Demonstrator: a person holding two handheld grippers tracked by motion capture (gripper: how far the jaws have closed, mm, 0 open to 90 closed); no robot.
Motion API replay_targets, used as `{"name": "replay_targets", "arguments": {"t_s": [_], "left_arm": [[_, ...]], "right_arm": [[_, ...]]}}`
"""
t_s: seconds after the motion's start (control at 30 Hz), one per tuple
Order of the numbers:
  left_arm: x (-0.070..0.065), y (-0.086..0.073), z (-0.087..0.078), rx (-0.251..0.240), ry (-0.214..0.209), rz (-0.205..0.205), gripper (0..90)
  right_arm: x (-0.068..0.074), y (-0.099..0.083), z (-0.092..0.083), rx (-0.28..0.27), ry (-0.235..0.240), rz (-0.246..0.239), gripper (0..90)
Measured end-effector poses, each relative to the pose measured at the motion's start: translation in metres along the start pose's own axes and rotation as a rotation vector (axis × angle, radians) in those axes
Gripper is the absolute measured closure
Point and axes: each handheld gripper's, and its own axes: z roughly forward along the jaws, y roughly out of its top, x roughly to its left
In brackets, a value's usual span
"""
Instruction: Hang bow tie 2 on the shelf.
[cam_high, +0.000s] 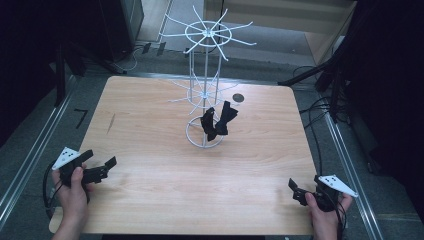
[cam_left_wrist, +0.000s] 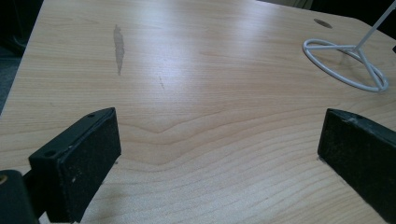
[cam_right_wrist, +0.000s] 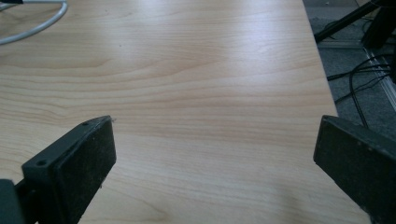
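Left gripper (cam_high: 97, 167): near-left table corner, jaws wide apart, nothing between them.
Right gripper (cam_high: 296, 191): near-right edge, jaws wide apart, empty.
Bow ties (cam_high: 218, 120): two black ones hanging on the white wire rack (cam_high: 205, 75), far centre, well apart from both grippers.
Table (cam_high: 150, 200): light wood.

The desk (cam_left_wrist: 196, 93) under both tongs is pale wood-grain, smooth with a soft sheen, and bears a dull grey scuff (cam_left_wrist: 118, 49) ahead of the left tongs (cam_left_wrist: 217, 154). The pads (cam_right_wrist: 86, 170) of the right tongs (cam_right_wrist: 215, 163) look matt black and finely gritty, flecked with dust. Beyond the tongs, the rack (cam_high: 205, 90) is thin white-coated wire; the bow ties (cam_high: 218, 121) on it look like matt black cloth.
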Motion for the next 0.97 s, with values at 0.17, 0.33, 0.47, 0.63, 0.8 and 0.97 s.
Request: {"name": "replay_targets", "arguments": {"t_s": [0.17, 0.33, 0.47, 0.63, 0.8, 0.97], "left_arm": [[0.000, 0.000, 0.000, 0.001, 0.000, -0.001, 0.0], [0.000, 0.000, 0.000, 0.002, 0.000, -0.002, 0.0], [0.001, 0.001, 0.001, 0.011, 0.003, -0.001, 0.0], [0.001, 0.001, 0.001, 0.012, 0.013, -0.005, 0.0], [0.001, 0.001, 0.001, 0.016, 0.017, -0.005, 0.0], [0.001, 0.001, 0.001, 0.020, 0.016, -0.008, 0.0]], "right_arm": [[-0.006, -0.003, -0.004, 0.000, -0.001, 0.020, 0.0], [-0.007, -0.004, -0.004, 0.005, 0.005, 0.015, 0.0], [-0.009, -0.002, -0.008, -0.008, 0.011, 0.027, 0.0], [-0.019, -0.001, -0.010, -0.029, -0.016, 0.076, 1.8], [-0.025, -0.004, -0.009, -0.018, -0.032, 0.092, 2.3], [-0.022, -0.003, -0.008, -0.017, -0.028, 0.080, 2.6]]}}
